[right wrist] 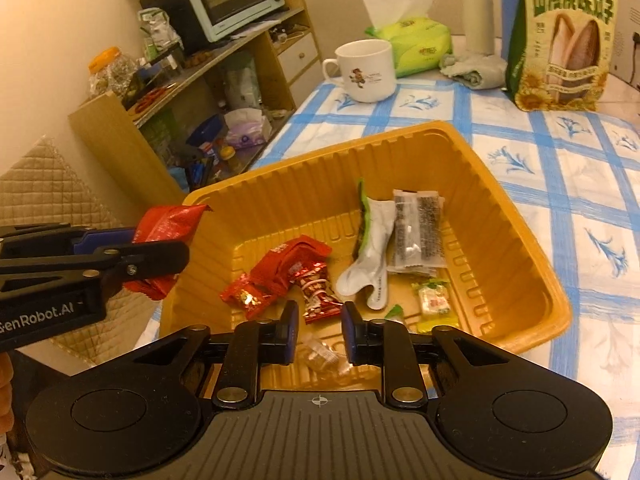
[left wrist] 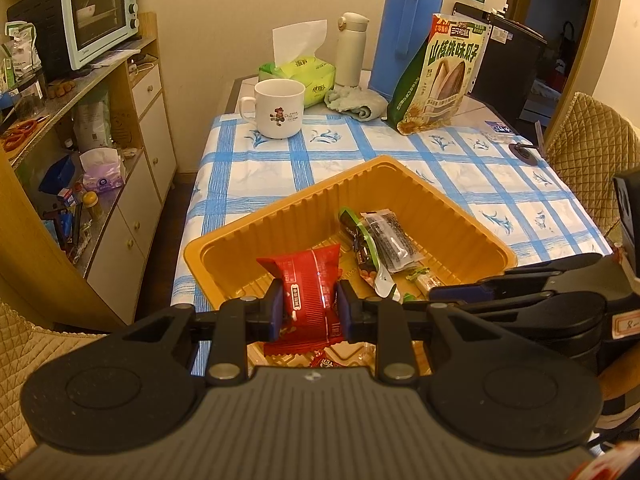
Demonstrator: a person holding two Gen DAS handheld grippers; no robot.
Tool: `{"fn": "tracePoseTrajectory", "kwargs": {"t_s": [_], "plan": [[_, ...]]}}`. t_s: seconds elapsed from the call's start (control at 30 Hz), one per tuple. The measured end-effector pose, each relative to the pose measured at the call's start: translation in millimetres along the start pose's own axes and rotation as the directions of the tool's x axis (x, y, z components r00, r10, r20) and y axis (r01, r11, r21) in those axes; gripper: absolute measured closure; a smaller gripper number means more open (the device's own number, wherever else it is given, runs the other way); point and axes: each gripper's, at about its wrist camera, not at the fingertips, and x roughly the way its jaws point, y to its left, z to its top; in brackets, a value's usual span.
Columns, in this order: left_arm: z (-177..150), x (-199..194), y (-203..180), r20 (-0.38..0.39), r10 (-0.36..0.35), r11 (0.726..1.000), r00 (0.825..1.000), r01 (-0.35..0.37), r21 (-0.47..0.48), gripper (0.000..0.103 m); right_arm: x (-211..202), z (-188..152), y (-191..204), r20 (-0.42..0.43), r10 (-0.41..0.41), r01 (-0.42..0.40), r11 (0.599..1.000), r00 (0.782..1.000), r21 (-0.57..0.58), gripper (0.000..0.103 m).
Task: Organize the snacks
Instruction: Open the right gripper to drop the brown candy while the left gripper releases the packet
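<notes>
An orange plastic tray (left wrist: 280, 212) (right wrist: 520, 248) sits on the blue-checked tablecloth and holds several small snack packets. My left gripper (left wrist: 310, 308) is shut on a red snack packet (left wrist: 310, 284) and holds it over the tray's near left edge; in the right wrist view this gripper (right wrist: 132, 252) and its packet (right wrist: 168, 220) show at the tray's left rim. My right gripper (right wrist: 319, 332) is open and empty over the tray's near side, above a clear-wrapped candy (right wrist: 320, 356). Red packets (right wrist: 288, 264), a white-green pouch (right wrist: 368, 256) and a dark bar (right wrist: 418, 232) lie inside.
A white mug (left wrist: 280, 108), a tissue pack (left wrist: 300, 76), a white flask (left wrist: 350, 48), a blue thermos (left wrist: 412, 28), a folded cloth (left wrist: 356, 102) and a large sunflower seed bag (left wrist: 440, 76) stand at the table's back. A cluttered shelf with a toaster oven (left wrist: 100, 12) is at left. Quilted chairs flank the table.
</notes>
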Motion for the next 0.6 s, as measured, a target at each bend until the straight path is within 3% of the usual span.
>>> {"fn": "tracePoseTrajectory", "kwargs": {"t_s": [0.07,0.1,0.6], "plan": [[0,0,0,0.000,-0.003,1.000,1.000,0.003,0.002,0.078,-4,-1,-4,0.016,-0.016,0.015,1.000,1.000,0.016,0.051],[0,1,0,0.000,-0.006,1.000,1.000,0.006,0.003,0.078,-7,-2,-5,0.029,-0.021,0.021,1.000,0.999,0.024,0.050],[7,16,-12,-0.010,-0.050,0.998,0.999,0.050,0.032,0.078,-22,2,-19,0.071,-0.071,0.065,0.994,0.995,0.089,0.048]]}}
